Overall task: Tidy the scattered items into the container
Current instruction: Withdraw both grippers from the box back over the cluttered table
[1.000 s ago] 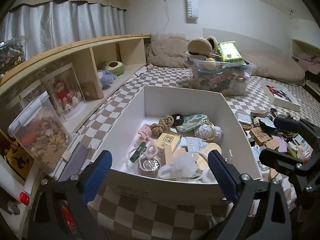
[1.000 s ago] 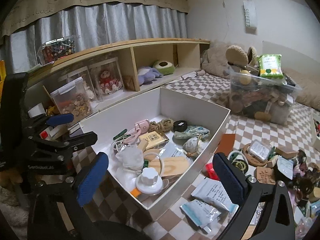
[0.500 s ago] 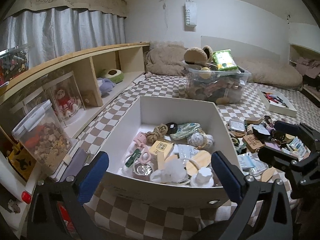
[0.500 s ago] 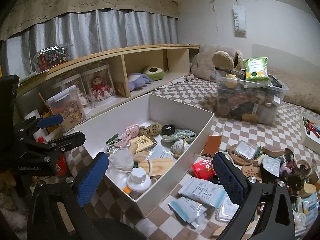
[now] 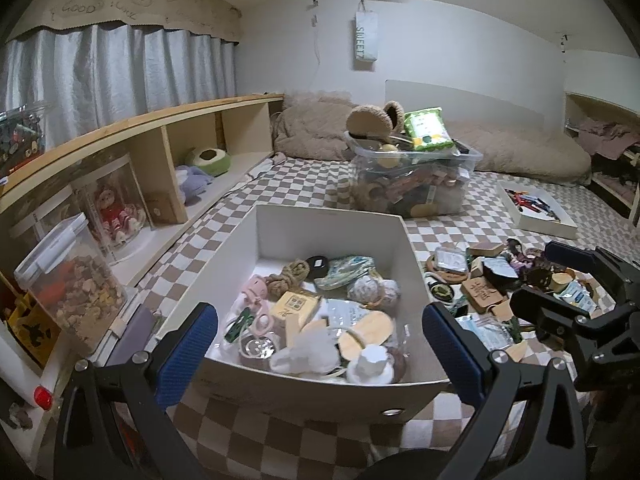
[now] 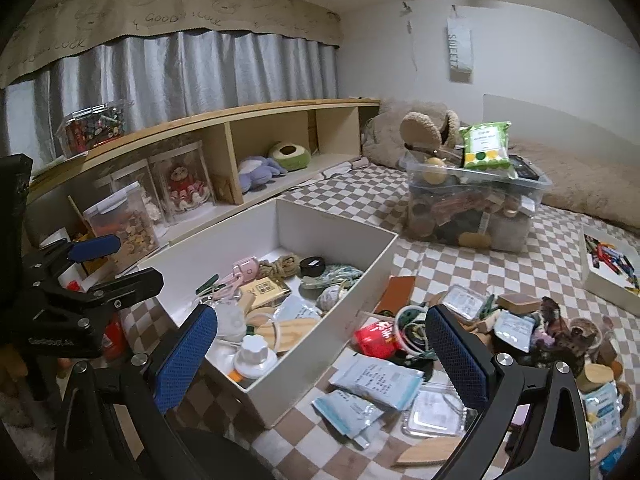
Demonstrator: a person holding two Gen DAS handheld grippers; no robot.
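Box (image 5: 320, 232), white & open-topped, sits on checkered bed cover (image 5: 304, 184), w/ long wooden shelf unit (image 5: 168, 148) to its left. Already inside: pink clip-like item (image 5: 254, 288), knotted rope (image 5: 290, 274), black round puck (image 5: 317, 265), yellow printed card box (image 5: 295, 306), wooden oval pieces (image 5: 370, 332), white knob (image 5: 370, 362) nr the front wall, plus fluffy white bit (image 5: 308, 354).

Left claw (image 5: 320, 356) hangs over box's near edge, jaws spread wide, nothing btwn the blue pads (image 5: 188, 352). Right claw (image 6: 320, 360) also spread wide & empty; it points at box's right front corner and the clutter beside it.

Scattered items outside box, on cover to its right: red packet (image 6: 376, 338) just beside box wall, white sachets (image 6: 376, 380) nr it, clear flat case (image 6: 436, 412), brown leather-like card (image 6: 396, 292) leaning by the wall, wooden blocks (image 6: 518, 302) & other small stuff farther right, too jumbled to ID.

Behind: clear tub (image 5: 412, 184) stuffed w/ things, green wipes pack (image 5: 426, 130) on top. White tray of crayons (image 5: 534, 210) well apart, far right.
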